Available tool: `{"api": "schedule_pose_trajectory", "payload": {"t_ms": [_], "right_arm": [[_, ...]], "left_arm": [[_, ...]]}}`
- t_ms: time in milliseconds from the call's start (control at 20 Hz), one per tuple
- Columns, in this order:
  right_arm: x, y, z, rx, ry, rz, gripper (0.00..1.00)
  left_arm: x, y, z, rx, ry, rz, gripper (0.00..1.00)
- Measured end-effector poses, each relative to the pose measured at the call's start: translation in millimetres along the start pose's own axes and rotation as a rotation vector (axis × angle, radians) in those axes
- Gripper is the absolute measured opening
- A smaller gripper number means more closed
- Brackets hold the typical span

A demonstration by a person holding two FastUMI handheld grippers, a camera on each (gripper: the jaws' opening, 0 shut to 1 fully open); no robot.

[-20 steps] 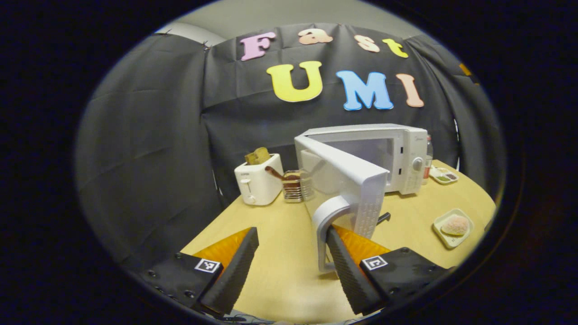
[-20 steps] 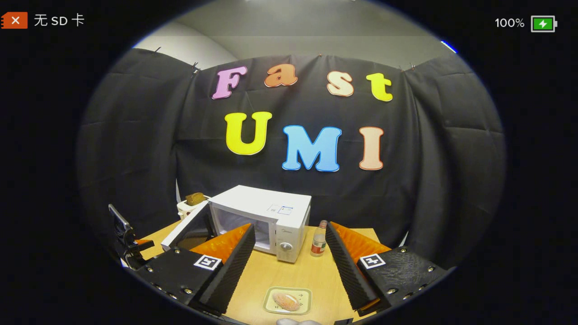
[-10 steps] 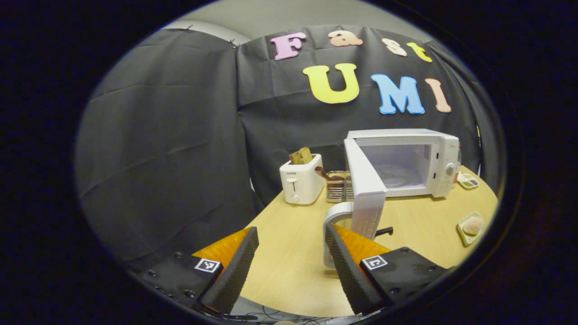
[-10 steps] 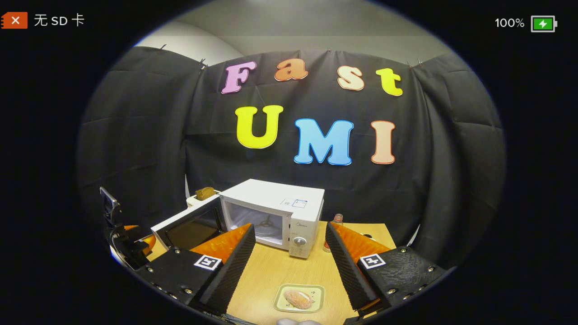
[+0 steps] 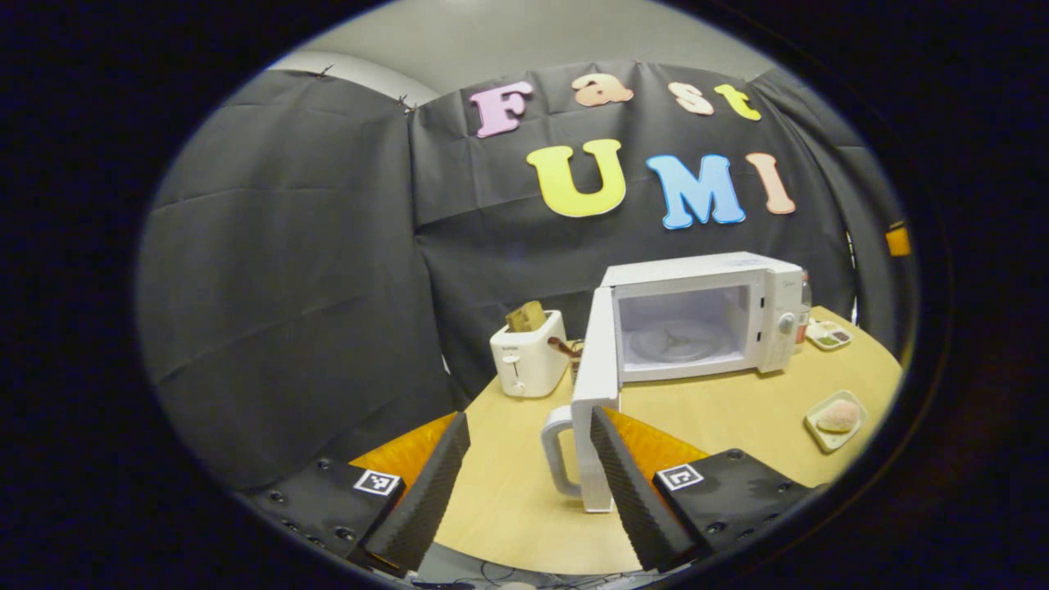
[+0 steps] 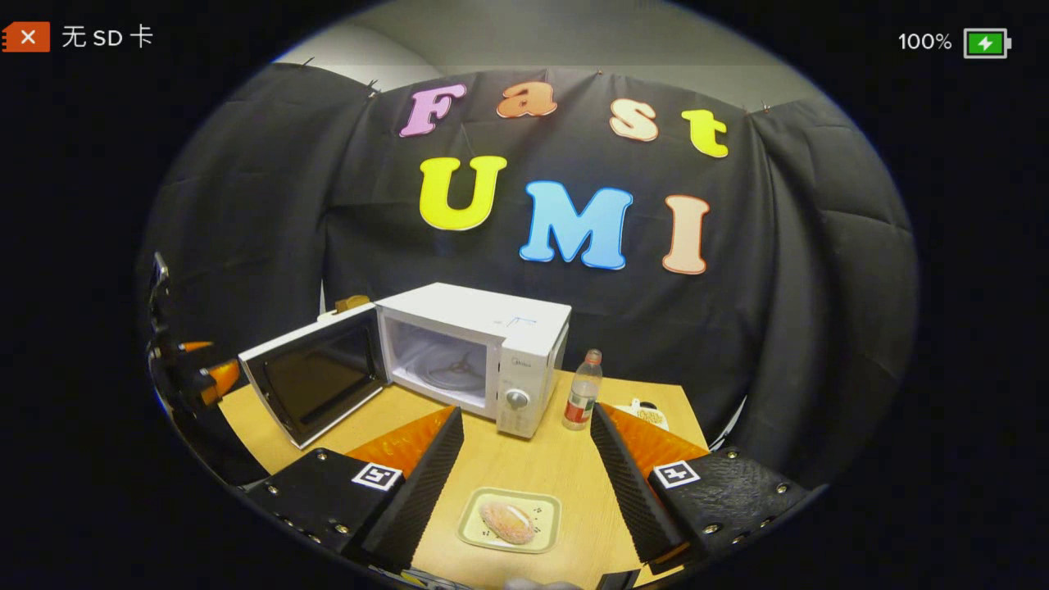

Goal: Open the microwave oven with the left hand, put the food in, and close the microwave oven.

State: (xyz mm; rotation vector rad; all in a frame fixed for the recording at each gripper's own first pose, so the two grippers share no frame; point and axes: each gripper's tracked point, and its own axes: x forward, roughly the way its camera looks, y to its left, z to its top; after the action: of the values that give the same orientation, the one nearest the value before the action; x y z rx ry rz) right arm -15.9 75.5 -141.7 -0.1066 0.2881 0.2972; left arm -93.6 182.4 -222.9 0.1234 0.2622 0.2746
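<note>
Fingers of right gripper (image 6: 526, 479) spread wide, poised above food (image 6: 508, 522) on its tray (image 6: 547, 506) — nothing clamped. Left gripper (image 5: 527, 479) likewise apart, door handle (image 5: 556, 451) between its fingers, untouched. Beyond, microwave (image 6: 524, 332) cavity exposed. Risk: the shallow tray tipping on pickup — or the free door (image 6: 311, 383) drifting into the loading path.
</note>
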Motion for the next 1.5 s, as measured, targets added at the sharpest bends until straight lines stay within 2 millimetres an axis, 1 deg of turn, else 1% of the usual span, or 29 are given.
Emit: {"api": "schedule_pose_trajectory", "payload": {"t_ms": [50, 100, 150, 200, 300, 400, 450, 500, 550, 650, 700, 750, 900, 1000, 1050, 1150, 1200, 1350, 1500], "right_arm": [[3.1, 1.6, -17.8, 0.001, 0.031, 0.011, 0.96], [6.1, 1.6, -37.8, 0.000, 0.059, 0.022, 0.96], [8.9, 2.0, -53.2, -0.001, 0.082, 0.029, 0.96], [11.4, 2.2, -67.6, -0.003, 0.108, 0.037, 0.96], [18.5, 2.2, -98.4, -0.014, 0.165, 0.053, 0.96], [27.1, 2.1, -123.4, -0.020, 0.206, 0.066, 0.96], [31.9, 2.7, -134.2, -0.015, 0.228, 0.072, 0.96], [37.0, 5.2, -144.9, -0.008, 0.245, 0.081, 0.96], [42.7, 5.0, -154.7, -0.006, 0.262, 0.084, 0.96], [55.3, 5.7, -173.6, -0.013, 0.294, 0.087, 0.96], [60.6, 8.0, -181.2, -0.015, 0.310, 0.095, 0.96], [66.9, 8.6, -189.5, -0.021, 0.328, 0.098, 0.96], [82.2, 15.7, -213.1, -0.041, 0.367, 0.117, 0.96], [91.7, 18.9, -227.5, -0.042, 0.392, 0.129, 0.96], [96.6, 19.0, -232.7, -0.044, 0.402, 0.132, 0.96], [104.9, 18.6, -241.4, -0.049, 0.426, 0.140, 0.96], [108.9, 21.8, -245.3, -0.039, 0.432, 0.152, 0.96], [111.9, 23.2, -254.0, -0.048, 0.457, 0.166, 0.96], [114.9, 24.3, -256.3, -0.028, 0.469, 0.176, 0.96]], "left_arm": [[-5.1, -5.1, 12.9, -0.008, -0.021, -0.014, 1.00], [-5.7, -11.4, 26.3, -0.009, -0.039, -0.024, 1.00], [-7.4, -16.5, 40.8, 0.001, -0.056, -0.030, 0.98], [-9.1, -19.8, 54.6, 0.008, -0.077, -0.041, 1.00], [-12.2, -35.6, 80.6, 0.000, -0.115, -0.075, 1.00], [-10.8, -50.7, 107.1, -0.006, -0.145, -0.103, 1.00], [-12.5, -58.5, 121.9, -0.007, -0.167, -0.118, 0.98], [-13.9, -67.7, 131.7, -0.006, -0.187, -0.134, 1.00], [-14.3, -74.3, 141.3, -0.001, -0.203, -0.147, 1.00], [-14.6, -86.4, 153.9, 0.012, -0.220, -0.175, 1.00], [-14.2, -92.1, 158.1, 0.014, -0.224, -0.188, 1.00], [-13.9, -97.1, 162.7, 0.015, -0.225, -0.197, 0.94], [-12.3, -107.7, 170.8, 0.024, -0.226, -0.217, 1.00], [-11.8, -110.3, 175.8, 0.036, -0.229, -0.218, 0.97], [-11.0, -110.8, 177.6, 0.039, -0.233, -0.218, 1.00], [-9.9, -112.3, 175.1, 0.043, -0.222, -0.216, 1.00], [-9.8, -112.1, 176.2, 0.048, -0.223, -0.214, 1.00], [-8.7, -112.1, 172.2, 0.065, -0.211, -0.206, 1.00], [-9.5, -112.6, 169.4, 0.067, -0.203, -0.203, 1.00]]}}
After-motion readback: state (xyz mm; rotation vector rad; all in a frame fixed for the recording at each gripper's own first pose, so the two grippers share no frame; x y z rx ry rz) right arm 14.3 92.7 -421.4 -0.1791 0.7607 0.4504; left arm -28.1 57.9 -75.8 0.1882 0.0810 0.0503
